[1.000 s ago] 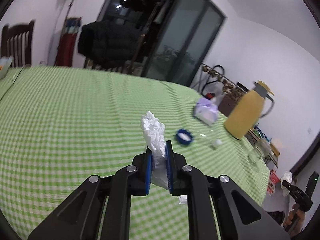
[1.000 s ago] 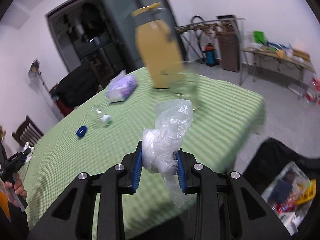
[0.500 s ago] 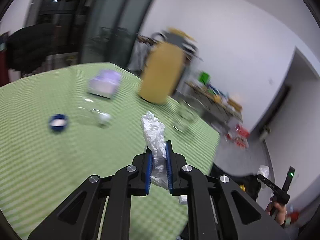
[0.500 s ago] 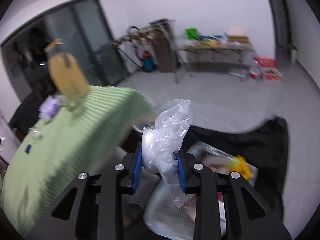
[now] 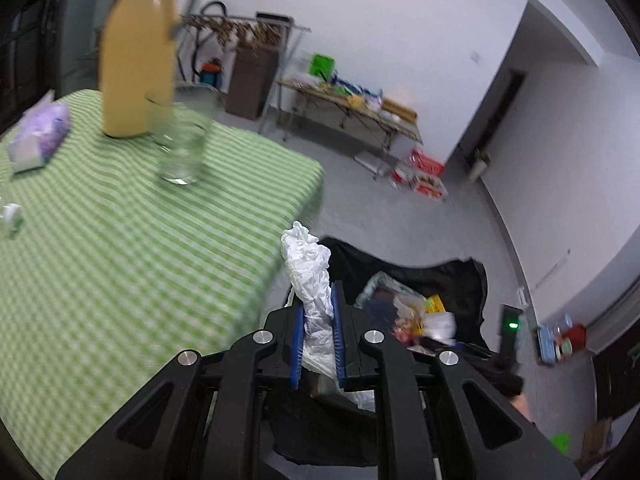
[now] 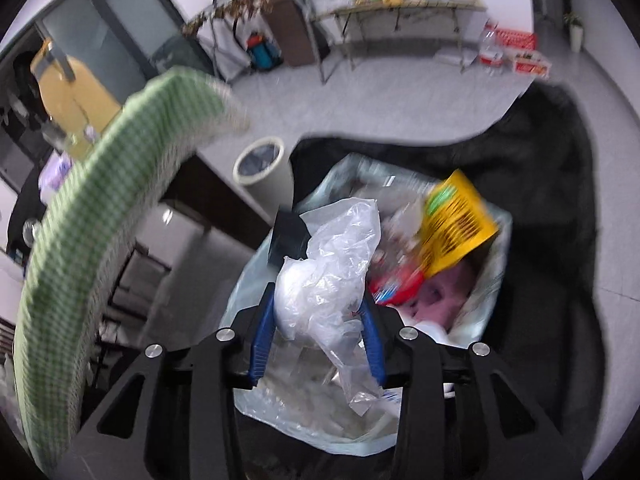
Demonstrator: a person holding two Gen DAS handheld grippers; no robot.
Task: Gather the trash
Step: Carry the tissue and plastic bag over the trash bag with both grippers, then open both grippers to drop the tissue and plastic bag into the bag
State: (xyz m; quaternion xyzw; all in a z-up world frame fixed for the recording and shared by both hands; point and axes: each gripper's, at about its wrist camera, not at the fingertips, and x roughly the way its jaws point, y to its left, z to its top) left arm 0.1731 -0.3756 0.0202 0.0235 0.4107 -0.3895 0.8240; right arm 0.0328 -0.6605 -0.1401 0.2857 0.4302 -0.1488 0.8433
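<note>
A yellow thermos (image 5: 138,60) stands on the green checked tablecloth (image 5: 120,260), with a glass (image 5: 182,152) just beside it and a purple tissue pack (image 5: 38,138) nearby.

A table under a green-and-white checked cloth (image 5: 120,248) carries a tall yellow thermos jug with a grey handle (image 5: 138,52), a clear drinking glass (image 5: 180,152) just in front of it, and a lilac soft pack of tissues (image 5: 40,138) further left — all blurred. The grey floor (image 5: 372,208) bears an open black rubbish bag (image 6: 560,184) full of waste — and a pale round bin (image 6: 262,166).
</note>
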